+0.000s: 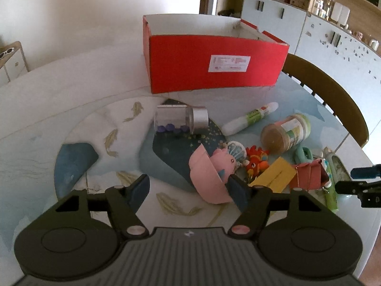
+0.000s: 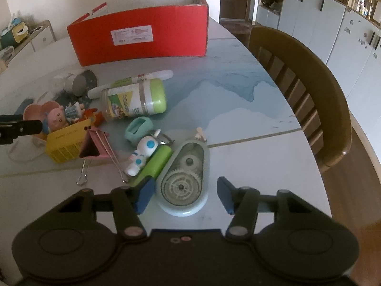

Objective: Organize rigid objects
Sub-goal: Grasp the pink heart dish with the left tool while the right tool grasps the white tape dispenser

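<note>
On the counter [image 2: 238,90], in front of the red box [image 2: 142,33], small rigid objects lie scattered. The right tongs [image 2: 185,194] are held apart astride the correction-tape dispenser [image 2: 184,178], unclenched; the left tongs [image 1: 190,189] are likewise released, one finger against the pink heart-shaped cup [image 1: 207,178]. Pickup is judged in hand; closure, then transfer to the box, is called for.

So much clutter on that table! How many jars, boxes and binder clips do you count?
Jars: 2 (silver-lidded jar, green-lidded jar)
Boxes: 2 (red box, yellow box)
Binder clips: 1 (pink binder clip)
Total: 5
</note>
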A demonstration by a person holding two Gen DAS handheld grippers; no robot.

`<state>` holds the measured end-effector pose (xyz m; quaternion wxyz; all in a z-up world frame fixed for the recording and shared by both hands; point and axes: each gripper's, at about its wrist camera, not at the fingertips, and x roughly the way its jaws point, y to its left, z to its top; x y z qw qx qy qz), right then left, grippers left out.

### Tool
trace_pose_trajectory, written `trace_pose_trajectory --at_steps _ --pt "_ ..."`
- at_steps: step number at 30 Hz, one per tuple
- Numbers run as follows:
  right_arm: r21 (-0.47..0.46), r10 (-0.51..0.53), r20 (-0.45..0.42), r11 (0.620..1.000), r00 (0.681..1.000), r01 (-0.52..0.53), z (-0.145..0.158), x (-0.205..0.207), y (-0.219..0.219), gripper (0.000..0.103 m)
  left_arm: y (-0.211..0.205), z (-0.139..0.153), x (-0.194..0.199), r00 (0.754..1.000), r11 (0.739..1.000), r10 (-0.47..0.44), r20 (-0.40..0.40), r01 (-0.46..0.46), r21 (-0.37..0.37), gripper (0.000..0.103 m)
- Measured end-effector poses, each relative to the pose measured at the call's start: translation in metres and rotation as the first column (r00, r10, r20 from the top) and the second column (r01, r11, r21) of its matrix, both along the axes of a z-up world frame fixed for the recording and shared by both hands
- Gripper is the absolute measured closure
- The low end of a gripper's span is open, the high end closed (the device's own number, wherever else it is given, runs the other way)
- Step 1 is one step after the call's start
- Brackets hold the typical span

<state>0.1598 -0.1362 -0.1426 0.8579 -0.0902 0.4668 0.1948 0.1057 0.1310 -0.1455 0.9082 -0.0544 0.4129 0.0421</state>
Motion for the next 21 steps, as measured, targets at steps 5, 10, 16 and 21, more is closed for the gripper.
trace_pose_trajectory --at_steps 5,10,16,21 --pt "-0.018 -0.016 -0.015 1.000 1.000 0.016 -0.007 0.006 0.002 0.045 0.000 -0.008 0.006 0.999 0.999 -0.031 -0.036 0.030 -0.010 0.044" --pt "-0.026 -0.023 -0.005 0.999 1.000 0.023 -0.007 0.010 0.005 0.046 0.001 -0.012 0.010 0.997 0.998 -0.067 -0.040 0.067 -0.018 0.061" --pt "-0.024 -0.035 0.003 0.999 0.999 0.035 -0.007 0.013 0.007 0.052 0.005 -0.013 0.011 0.995 0.996 -0.088 -0.050 0.087 -0.027 0.076" --pt "-0.022 -0.054 0.001 0.998 0.999 0.054 -0.007 0.012 0.007 0.052 0.013 -0.009 0.008 0.996 0.997 -0.078 -0.053 0.078 0.004 0.088"
